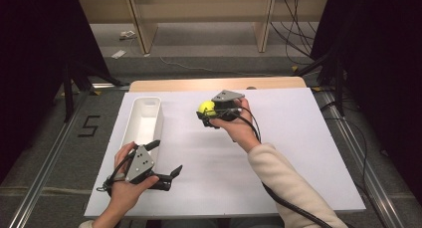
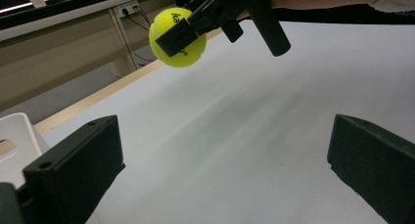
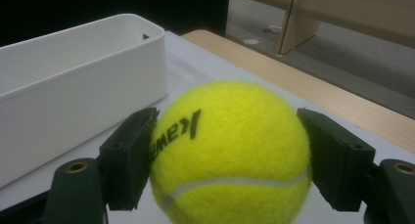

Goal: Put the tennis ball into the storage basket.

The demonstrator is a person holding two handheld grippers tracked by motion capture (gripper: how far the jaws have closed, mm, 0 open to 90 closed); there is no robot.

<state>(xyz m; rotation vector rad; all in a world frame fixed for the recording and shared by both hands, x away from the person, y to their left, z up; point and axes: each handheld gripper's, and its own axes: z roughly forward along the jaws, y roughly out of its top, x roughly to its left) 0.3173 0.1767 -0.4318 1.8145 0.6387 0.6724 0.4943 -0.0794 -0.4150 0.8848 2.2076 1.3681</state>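
Yellow tennis ball (image 3: 230, 153): pinched in right claw (image 1: 207, 114), lifted above the table (image 1: 278, 153)
Left claw (image 1: 166, 158): spread, empty, near white bin (image 1: 134, 119)
Bin: left of ball

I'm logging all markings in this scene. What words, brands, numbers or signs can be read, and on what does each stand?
"5": dark figure marked on the grey floor left of the table.
"kaw...": black print on the yellow tennis ball clamped in the right hand-held gripper; it reads upside down and the rest is hidden behind a jaw.
No other readable text.
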